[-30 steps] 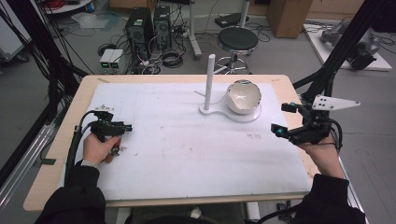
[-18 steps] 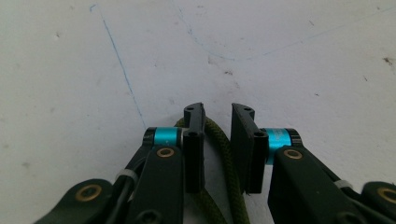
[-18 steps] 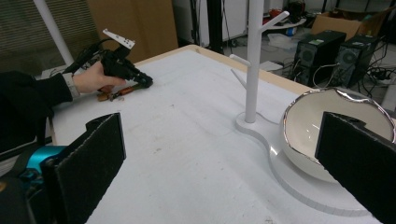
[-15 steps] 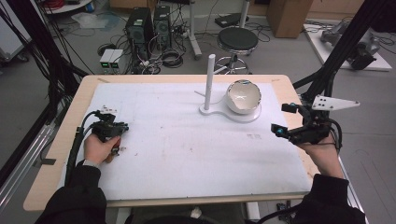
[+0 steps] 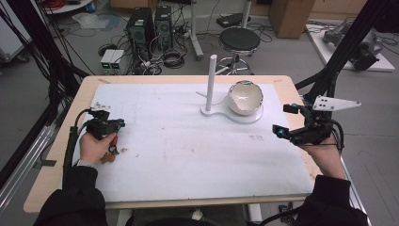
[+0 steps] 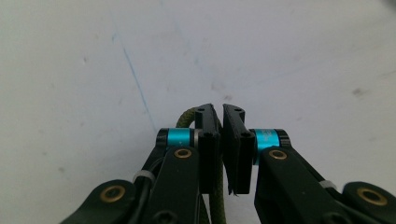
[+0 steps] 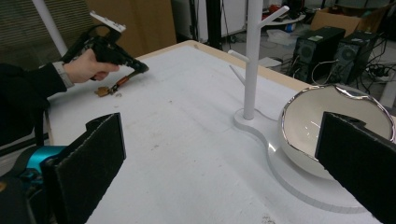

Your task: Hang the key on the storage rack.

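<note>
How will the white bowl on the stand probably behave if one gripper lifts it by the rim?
The white bowl looks glossy, so it may be slippery between the jaws. It looks like ceramic, so probably rigid, rather heavy and fragile if dropped. Its rounded body may rock or roll when put down off the white stand.

Bowl sits on the stand base, right of the post, toward the worktop's far side.

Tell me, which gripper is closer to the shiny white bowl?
Right. The right gripper hangs just beside the bowl; the left gripper sits far across the table.
</note>
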Demonstrator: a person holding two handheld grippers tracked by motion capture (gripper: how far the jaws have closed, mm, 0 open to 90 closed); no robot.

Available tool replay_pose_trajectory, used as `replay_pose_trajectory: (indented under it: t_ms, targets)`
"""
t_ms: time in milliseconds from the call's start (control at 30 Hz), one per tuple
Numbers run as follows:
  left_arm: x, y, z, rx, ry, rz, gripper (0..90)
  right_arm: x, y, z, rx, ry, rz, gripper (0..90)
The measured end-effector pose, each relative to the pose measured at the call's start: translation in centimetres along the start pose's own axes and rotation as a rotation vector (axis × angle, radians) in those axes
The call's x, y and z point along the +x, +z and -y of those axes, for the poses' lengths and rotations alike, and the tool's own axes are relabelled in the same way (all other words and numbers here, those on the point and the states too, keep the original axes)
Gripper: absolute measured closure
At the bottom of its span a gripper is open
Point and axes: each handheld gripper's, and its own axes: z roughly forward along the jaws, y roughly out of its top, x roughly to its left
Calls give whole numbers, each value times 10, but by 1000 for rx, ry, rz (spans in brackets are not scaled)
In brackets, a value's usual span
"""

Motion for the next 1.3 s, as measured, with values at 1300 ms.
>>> replay_pose_trajectory:
  t_ms: [1300]
  targets:
    - [-119, -67, -94, -288, 156, 141, 848, 2, 14, -10, 5, -14, -42, 12]
